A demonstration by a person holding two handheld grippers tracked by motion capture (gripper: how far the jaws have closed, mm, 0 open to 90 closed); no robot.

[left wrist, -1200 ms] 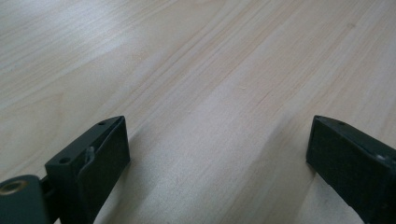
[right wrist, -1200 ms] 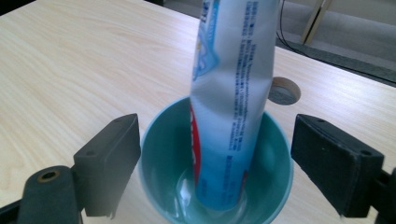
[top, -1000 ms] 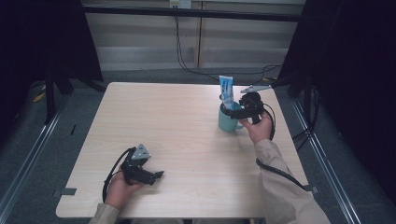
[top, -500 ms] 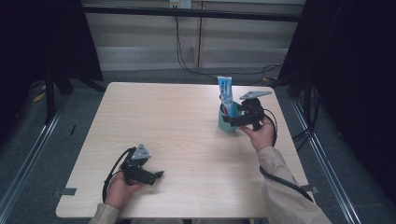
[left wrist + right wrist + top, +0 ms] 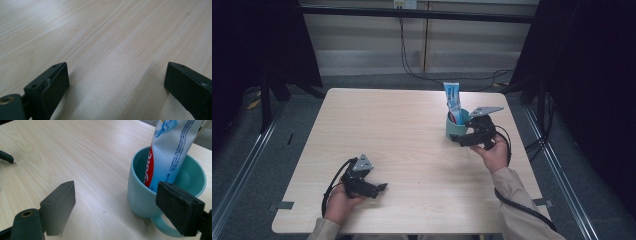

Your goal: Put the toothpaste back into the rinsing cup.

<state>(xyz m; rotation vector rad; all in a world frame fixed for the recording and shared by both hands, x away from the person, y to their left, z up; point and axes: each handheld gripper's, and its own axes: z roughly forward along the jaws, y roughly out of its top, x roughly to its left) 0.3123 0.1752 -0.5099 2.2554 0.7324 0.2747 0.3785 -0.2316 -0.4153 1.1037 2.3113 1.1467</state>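
A teal mug (image 5: 455,129) stands on the right half of the wooden table (image 5: 402,130), with a blue and white toothpaste tube (image 5: 453,102) upright inside it. My right gripper (image 5: 461,140) is open just in front of the mug, held low by a hand. In the right gripper view the mug (image 5: 141,192) and tube (image 5: 172,150) sit by the right jaw, and nothing is between the jaws of the right gripper (image 5: 115,186). My left gripper (image 5: 381,188) rests near the front left, also open. In its own view the left gripper (image 5: 116,67) frames bare wood.
The table's right edge (image 5: 524,145) is close behind the right hand. Cables hang down the wall behind the table (image 5: 412,55). Dark curtains flank both sides. A black jaw tip (image 5: 6,157) of the other gripper pokes in at the left of the right gripper view.
The right gripper has drawn back from over the mug toward the person and now sits lower, in front of it. The tube stays in the mug. The left gripper has not moved.
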